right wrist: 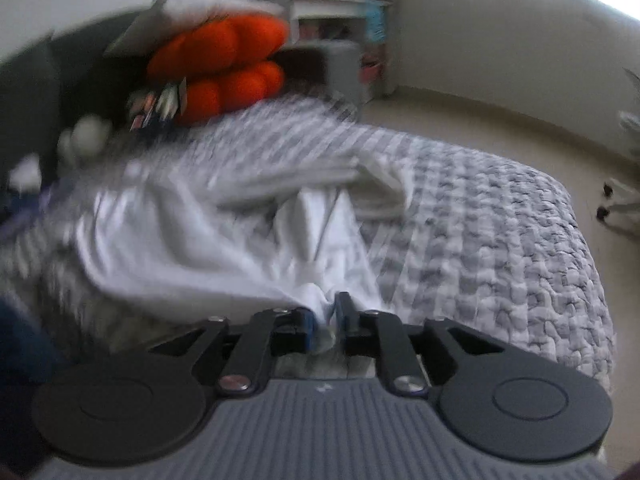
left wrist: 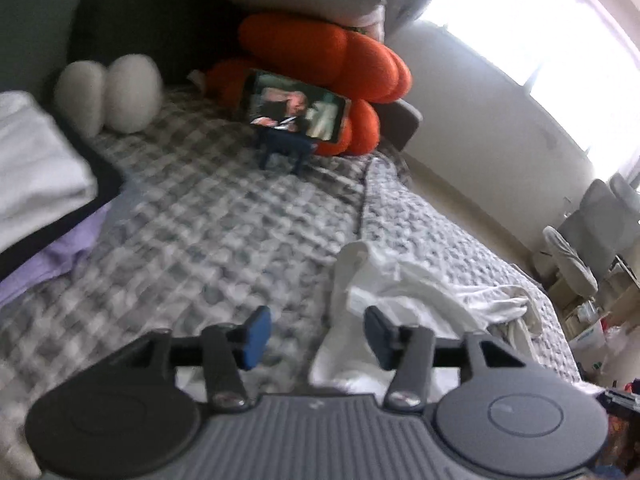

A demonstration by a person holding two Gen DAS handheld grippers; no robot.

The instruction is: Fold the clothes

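Near the bed's (left wrist: 224, 216) right edge: white garment (right wrist: 192, 240) lies crumpled, unfolded. Right tongs (right wrist: 323, 316) pinch a bunched edge of it. Left tongs (left wrist: 316, 338) spread wide, empty, just beside the cloth. Folded stack (left wrist: 36, 168) at far left; this piece barely begun.

Garment (right wrist: 224, 240) on quilt (right wrist: 500, 240)

1. A grey checked quilt (left wrist: 208, 216) covers the bed, filling mid-frame.
2. An orange plush cushion (left wrist: 336, 64) sits at upper centre.
3. A phone (left wrist: 296, 106) on a dark stand leans before the cushion.
4. Two pale rounded pillows (left wrist: 110, 94) at upper left.
5. A chair (left wrist: 592, 236) at far right.
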